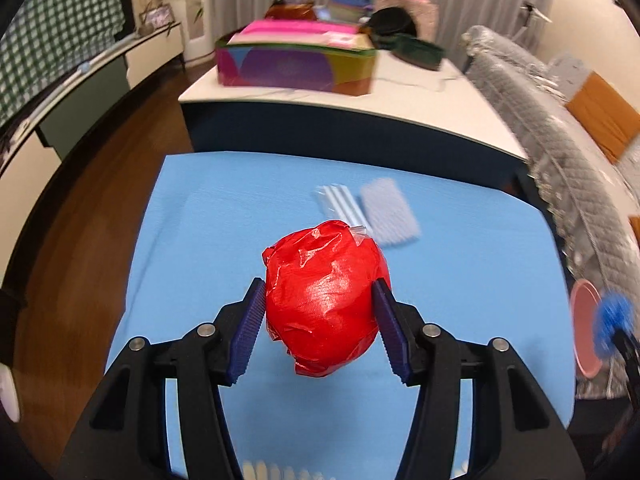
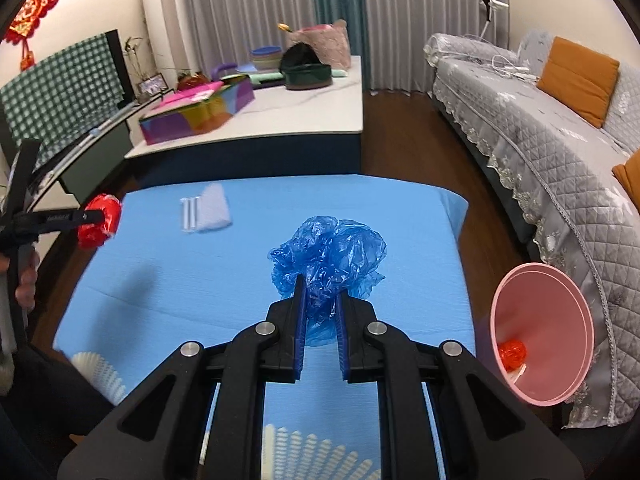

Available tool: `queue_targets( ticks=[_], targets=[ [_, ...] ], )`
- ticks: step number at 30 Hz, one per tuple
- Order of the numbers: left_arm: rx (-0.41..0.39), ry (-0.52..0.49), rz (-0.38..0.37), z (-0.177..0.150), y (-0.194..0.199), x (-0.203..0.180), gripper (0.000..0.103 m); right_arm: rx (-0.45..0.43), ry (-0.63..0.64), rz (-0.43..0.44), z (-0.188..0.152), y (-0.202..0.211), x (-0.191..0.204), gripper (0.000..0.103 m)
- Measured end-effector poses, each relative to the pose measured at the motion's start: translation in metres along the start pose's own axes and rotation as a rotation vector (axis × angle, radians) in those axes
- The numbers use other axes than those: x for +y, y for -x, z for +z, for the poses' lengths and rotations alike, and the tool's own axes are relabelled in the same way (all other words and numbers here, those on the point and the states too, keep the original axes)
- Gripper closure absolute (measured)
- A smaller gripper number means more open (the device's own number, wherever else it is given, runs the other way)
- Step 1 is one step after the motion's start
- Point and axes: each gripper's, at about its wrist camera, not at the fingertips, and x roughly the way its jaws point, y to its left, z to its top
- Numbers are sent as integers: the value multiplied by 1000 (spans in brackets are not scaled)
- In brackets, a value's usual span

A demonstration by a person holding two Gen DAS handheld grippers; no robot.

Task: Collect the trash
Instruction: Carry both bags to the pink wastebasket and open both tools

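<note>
left claw [image 1: 320, 312] clenched on red wad [image 1: 324, 296], lifted over blue worktop [image 1: 200, 240] | right claw [image 2: 320, 304] clamps blue bag [image 2: 328, 256] | far: paper scraps [image 2: 208, 208] left | right: pink bin [image 2: 548, 392] holds one red wad already

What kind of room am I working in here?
Most likely a home living room: a quilt-covered sofa with an orange cushion, floor-length curtains, and a low cabinet along the wall on a wood floor.
</note>
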Motion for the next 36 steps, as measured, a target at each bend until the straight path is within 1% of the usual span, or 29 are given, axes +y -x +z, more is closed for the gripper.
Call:
queue_targets(
  ticks=[2, 6, 12, 17, 20, 21, 23, 25, 26, 28, 29, 32, 33, 36],
  targets=[
    [-10, -30, -24, -16, 22, -6, 50, 7, 4, -9, -2, 7, 4, 89],
    [-25, -79, -68, -37, 50, -27, 50, 5, 29, -24, -6, 27, 12, 89],
    [-23, -128, -101, -54, 63, -48, 50, -7, 51, -12, -21, 57, 22, 89],
    [-26, -182, -98, -61, 73, -71, 50, -7, 58, -12, -27, 69, 21, 89],
    [-24, -231, -112, -60, 73, -94, 50, -15, 42, -21, -28, 76, 11, 89],
    [-21, -255, -122, -59, 72, -107, 50, -18, 36, -29, -28, 77, 6, 89],
    [-16, -304, -150, -54, 69, -135, 50, -23, 15, -51, -27, 81, -10, 89],
    [-11, -349, -184, -52, 67, -163, 50, -27, -19, -91, -25, 84, -34, 89],
    [-8, -384, -215, -48, 65, -184, 50, -29, -40, -112, -24, 86, -46, 89],
    [-4, -425, -257, -43, 61, -215, 50, -32, -97, -167, -21, 89, -79, 89],
    [2, -452, -292, -39, 58, -238, 50, -32, -126, -193, -20, 91, -95, 89],
    [13, -508, -370, -34, 50, -290, 50, -38, -201, -271, -16, 95, -140, 89],
    [26, -529, -403, -32, 45, -312, 50, -39, -227, -304, -15, 95, -157, 89],
    [59, -581, -464, -34, 31, -369, 49, -33, -288, -352, -15, 91, -195, 89]
  ],
)
